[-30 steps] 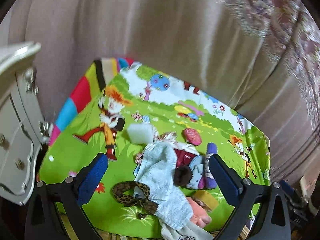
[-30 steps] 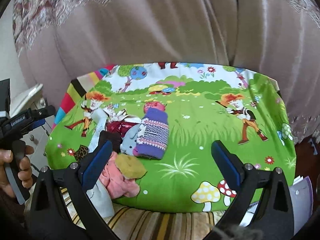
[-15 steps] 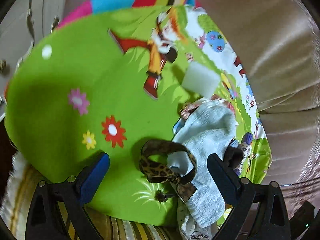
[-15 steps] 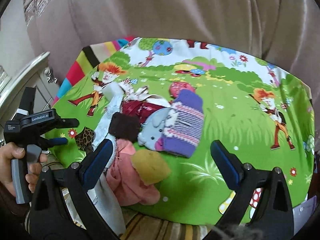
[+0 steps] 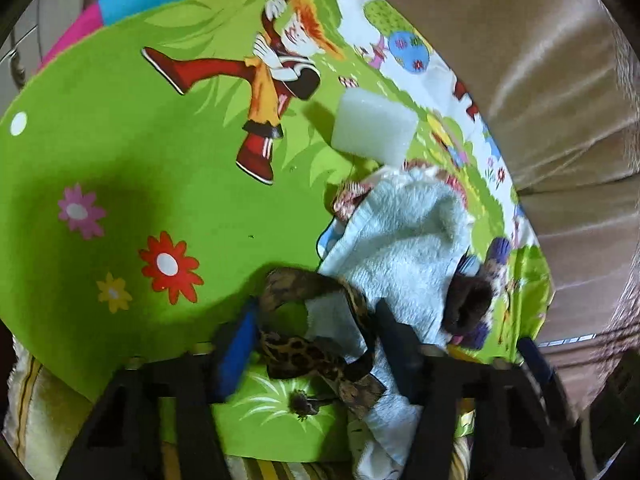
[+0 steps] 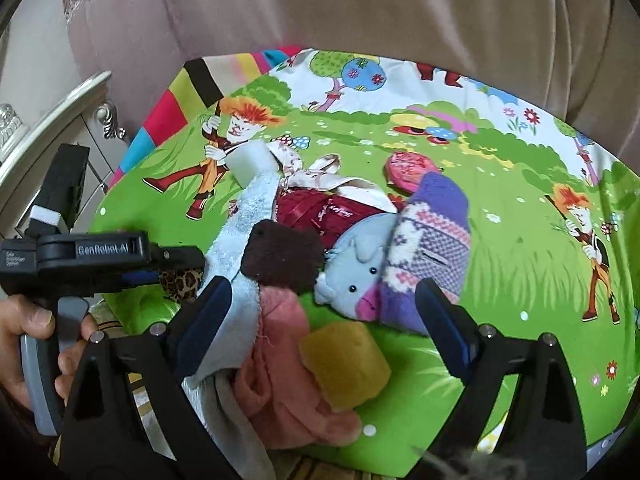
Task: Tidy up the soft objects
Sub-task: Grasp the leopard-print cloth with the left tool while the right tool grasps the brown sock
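Note:
A heap of soft things lies on a cartoon-print green mat [image 5: 100, 168]. My left gripper [image 5: 316, 344] has its jaws closing around a leopard-print fabric band [image 5: 316, 354], which lies beside a light blue towel [image 5: 400, 248]. A white sponge block [image 5: 372, 128] sits behind the towel. My right gripper [image 6: 324, 316] is open above a pink cloth [image 6: 288, 376] and a yellow sponge [image 6: 344, 364]. A grey-blue plush animal [image 6: 356, 272], a purple knit sock [image 6: 428, 236], a dark brown cloth [image 6: 280, 256] and a maroon garment [image 6: 320, 208] lie just ahead of it.
A silver-trimmed white cabinet [image 6: 60, 120] stands left of the mat. A beige curtain [image 6: 360, 8] hangs behind it. A red patterned pouch [image 6: 408, 166] lies behind the sock. A striped cloth [image 5: 36, 412] hangs under the mat's near edge.
My left gripper moved down to the leopard-print band and its jaws narrowed around it. My right gripper came lower and closer over the pink cloth and yellow sponge.

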The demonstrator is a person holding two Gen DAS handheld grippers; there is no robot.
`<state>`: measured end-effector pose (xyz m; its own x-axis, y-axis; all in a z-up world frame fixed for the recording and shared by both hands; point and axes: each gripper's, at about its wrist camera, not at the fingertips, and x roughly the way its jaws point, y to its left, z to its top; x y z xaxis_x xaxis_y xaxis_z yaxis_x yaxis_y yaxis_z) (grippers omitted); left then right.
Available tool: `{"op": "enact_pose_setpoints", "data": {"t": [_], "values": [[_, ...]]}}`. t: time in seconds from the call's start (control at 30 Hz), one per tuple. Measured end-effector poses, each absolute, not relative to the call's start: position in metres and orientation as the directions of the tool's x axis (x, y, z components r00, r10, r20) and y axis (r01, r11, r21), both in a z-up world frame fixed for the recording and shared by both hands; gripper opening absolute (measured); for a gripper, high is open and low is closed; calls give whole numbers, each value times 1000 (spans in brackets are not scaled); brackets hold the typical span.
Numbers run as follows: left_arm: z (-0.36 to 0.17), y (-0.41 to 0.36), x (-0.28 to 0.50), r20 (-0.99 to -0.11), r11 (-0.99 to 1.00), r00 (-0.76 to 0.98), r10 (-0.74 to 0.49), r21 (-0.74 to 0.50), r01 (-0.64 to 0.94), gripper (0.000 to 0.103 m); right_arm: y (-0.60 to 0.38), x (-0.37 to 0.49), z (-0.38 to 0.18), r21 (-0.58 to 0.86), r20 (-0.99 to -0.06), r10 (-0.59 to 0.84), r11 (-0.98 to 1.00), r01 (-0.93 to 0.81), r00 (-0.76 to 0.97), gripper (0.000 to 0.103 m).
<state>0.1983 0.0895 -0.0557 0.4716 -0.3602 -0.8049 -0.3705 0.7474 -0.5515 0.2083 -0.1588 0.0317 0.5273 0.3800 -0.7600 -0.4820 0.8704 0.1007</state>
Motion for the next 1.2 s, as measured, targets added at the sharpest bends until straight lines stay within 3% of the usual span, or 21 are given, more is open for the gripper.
{"op": "enact_pose_setpoints", "data": {"t": [0.13, 0.3, 0.57, 0.73, 0.93, 1.2], "values": [[-55, 87, 194, -803, 763, 482, -351, -544, -350, 21, -149, 218, 24, 128, -773, 396, 863, -489, 496, 93], [-40, 91, 183, -775, 773, 558, -298, -538, -334, 13, -139, 229, 15, 179, -775, 425, 858, -482, 468, 85], [-22, 101, 167, -726, 771, 650, -227, -541, -336, 12, -126, 240, 5, 201, -782, 436, 853, -481, 445, 62], [-4, 100, 159, -684, 793, 712, -159, -518, -321, 12, -127, 239, 1, 213, -781, 454, 839, -501, 428, 31], [9, 97, 151, -652, 810, 748, -124, -502, -304, 12, -137, 233, 10, 228, -765, 472, 835, -500, 439, 19], [18, 86, 141, -621, 820, 773, -134, -507, -265, 12, -154, 214, 31, 225, -726, 486, 836, -500, 486, 15]]}}
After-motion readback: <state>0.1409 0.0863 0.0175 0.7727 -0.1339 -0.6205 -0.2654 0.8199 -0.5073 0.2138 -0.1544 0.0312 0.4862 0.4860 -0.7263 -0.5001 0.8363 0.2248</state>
